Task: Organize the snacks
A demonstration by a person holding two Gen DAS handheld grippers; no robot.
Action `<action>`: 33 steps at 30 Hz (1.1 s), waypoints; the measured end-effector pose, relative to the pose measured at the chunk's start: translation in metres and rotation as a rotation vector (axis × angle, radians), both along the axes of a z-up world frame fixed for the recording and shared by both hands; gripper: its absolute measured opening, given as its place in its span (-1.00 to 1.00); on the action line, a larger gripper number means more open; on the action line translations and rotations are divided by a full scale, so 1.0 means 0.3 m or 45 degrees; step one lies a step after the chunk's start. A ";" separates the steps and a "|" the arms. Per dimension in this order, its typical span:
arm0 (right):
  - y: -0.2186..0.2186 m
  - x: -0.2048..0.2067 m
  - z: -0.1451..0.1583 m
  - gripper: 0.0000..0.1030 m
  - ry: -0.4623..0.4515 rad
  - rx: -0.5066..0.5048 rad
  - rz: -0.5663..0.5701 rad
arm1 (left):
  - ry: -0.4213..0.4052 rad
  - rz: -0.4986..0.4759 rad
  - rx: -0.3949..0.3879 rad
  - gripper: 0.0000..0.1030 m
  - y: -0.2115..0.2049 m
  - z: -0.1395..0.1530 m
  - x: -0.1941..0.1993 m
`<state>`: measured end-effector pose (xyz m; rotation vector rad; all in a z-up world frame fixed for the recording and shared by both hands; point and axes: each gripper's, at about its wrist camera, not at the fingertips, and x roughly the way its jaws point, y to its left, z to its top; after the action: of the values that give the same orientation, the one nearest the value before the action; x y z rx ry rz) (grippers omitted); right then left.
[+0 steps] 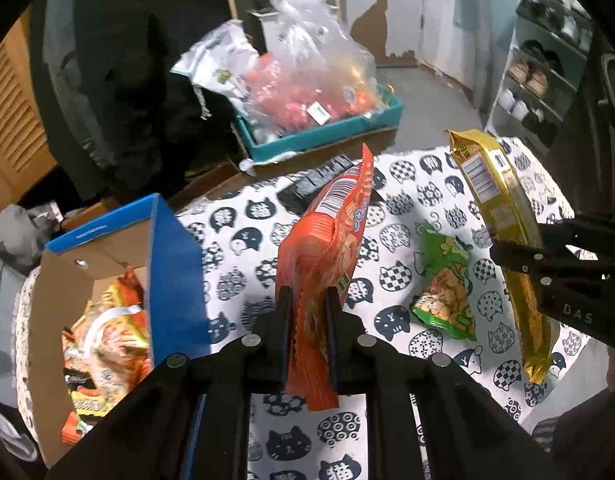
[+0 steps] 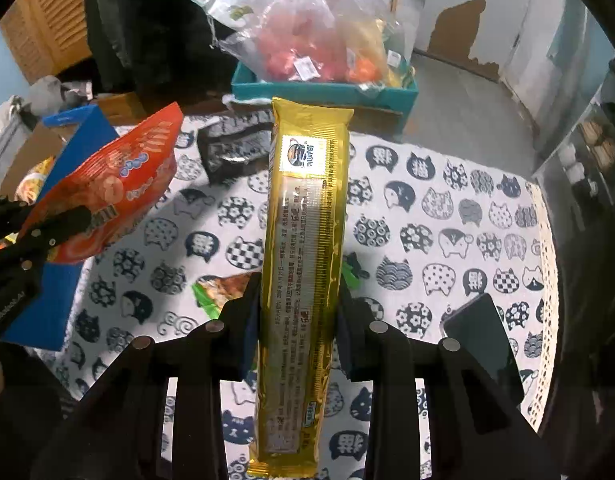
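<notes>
A lived-in home is shown. A cat-print tablecloth [image 2: 447, 216] is spread over the table. Beyond the tablecloth, a shoe rack [image 1: 547, 68] is seen against a wall of peeling paint [image 2: 463, 24] (badly flaked), and a louvred wooden door [image 1: 11, 100] stands to its left. A teal box [image 2: 323, 94] of bagged groceries sits just behind it.

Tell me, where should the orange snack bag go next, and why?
Probably over the open blue box. The left gripper is shut on the orange bag, lifted off the cat cloth, and that box beside it already holds other snacks.
</notes>
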<state>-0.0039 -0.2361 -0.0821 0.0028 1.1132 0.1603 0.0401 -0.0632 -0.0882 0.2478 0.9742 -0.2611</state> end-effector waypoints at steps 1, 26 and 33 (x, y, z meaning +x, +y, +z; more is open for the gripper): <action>0.007 0.001 0.009 -0.41 -0.004 0.005 0.003 | -0.012 0.008 0.001 -0.72 0.011 0.013 -0.005; 0.180 0.052 0.084 -0.41 -0.022 0.058 0.092 | 0.175 -0.018 -0.188 0.18 0.160 -0.027 -0.013; 0.151 0.046 0.068 -0.41 0.003 0.070 0.068 | 0.318 -0.137 -0.152 0.56 0.097 -0.114 -0.040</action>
<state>0.0100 -0.1908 -0.0618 0.0223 1.1112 0.2384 0.0283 -0.0341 -0.1225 0.1608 1.1894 -0.4551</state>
